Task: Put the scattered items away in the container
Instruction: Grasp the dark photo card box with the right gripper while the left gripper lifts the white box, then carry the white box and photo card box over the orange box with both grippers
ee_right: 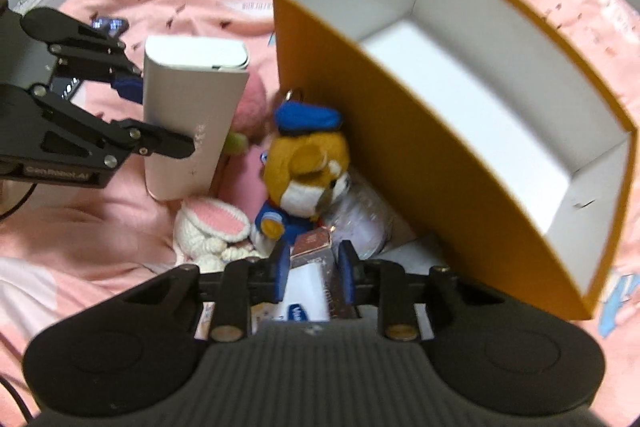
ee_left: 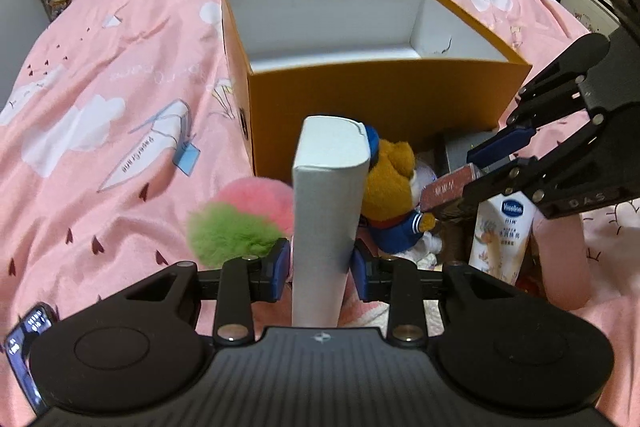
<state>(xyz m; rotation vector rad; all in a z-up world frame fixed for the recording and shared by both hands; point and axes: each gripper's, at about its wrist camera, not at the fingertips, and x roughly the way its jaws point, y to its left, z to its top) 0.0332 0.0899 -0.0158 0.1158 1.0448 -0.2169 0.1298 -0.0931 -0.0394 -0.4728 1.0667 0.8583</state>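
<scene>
You have a bed covered by a pink sheet (ee_left: 120, 75) printed with clouds and paper planes. On it sits the orange box (ee_left: 368, 107), open at the top, white inside. Just in front of the box lies a heap: a bear (ee_right: 308, 163) in a blue cap leaning against the box wall, a crochet bunny (ee_right: 212, 227) beside it, a pink-and-green pompom (ee_left: 240, 215) to your left, and a lotion tube (ee_left: 500, 239) to your right. A smartwatch (ee_left: 24, 347) lies at the near left.
</scene>
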